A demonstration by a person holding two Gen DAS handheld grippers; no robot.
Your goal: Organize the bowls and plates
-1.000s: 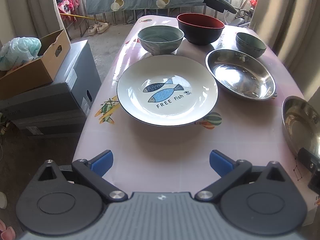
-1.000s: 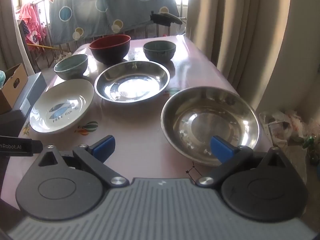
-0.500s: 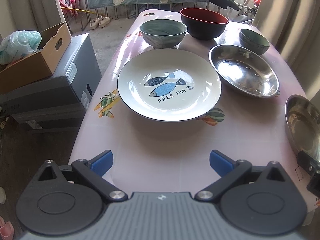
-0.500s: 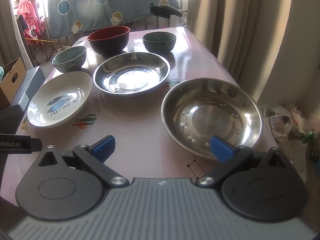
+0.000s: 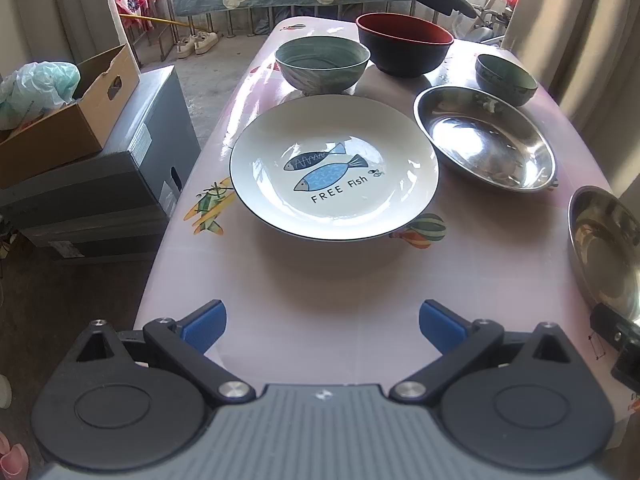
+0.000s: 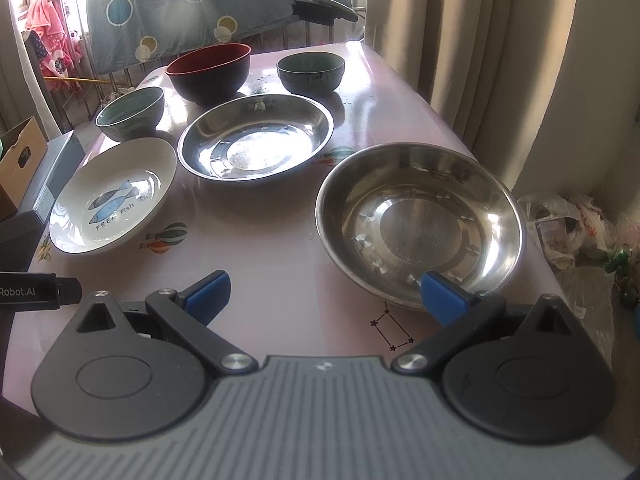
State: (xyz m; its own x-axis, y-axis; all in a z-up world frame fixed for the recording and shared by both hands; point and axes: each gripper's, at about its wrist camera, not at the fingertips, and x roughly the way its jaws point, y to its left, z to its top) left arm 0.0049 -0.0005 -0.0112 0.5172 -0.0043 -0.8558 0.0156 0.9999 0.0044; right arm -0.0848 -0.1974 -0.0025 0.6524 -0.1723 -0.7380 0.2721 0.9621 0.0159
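A: How many dishes are out?

B: 6. 1 white plate point(image 5: 334, 168), round and glossy ceramic with a dark rim, 2 fish drawn on it and the words "FREE Fish". It lies flat on the pink table point(image 5: 320, 280), and I will place everything else from it.

A: And the metal ones?

B: 2 steel dishes, both round, shallow and shiny. The far steel dish point(image 5: 485, 138) sits just right of the plate, rims close but apart. The near steel dish point(image 6: 419, 222) is further right and closer to the table's front edge, well apart from the plate.

A: Bowls?

B: 3. A grey-green bowl point(image 5: 322, 64) with a streaked glaze stands just behind the plate. A larger dark bowl point(image 5: 404, 48), red inside and smooth, is behind the plate and to the right. A small dark green bowl point(image 5: 506, 79) sits behind the far steel dish.

A: The tools?

B: 2 grippers. The left gripper point(image 5: 322, 320) hovers in front of the plate, blue pads spread wide with bare tabletop between them. The right gripper point(image 6: 326, 292) also stands spread, holding nothing; its right pad point(image 6: 442, 296) overlaps the near steel dish's front rim in the view, and I cannot tell if it touches.

A: Beside the table?

B: Left of the plate, 1 cardboard box point(image 5: 68, 120) on a grey case point(image 5: 100, 184).
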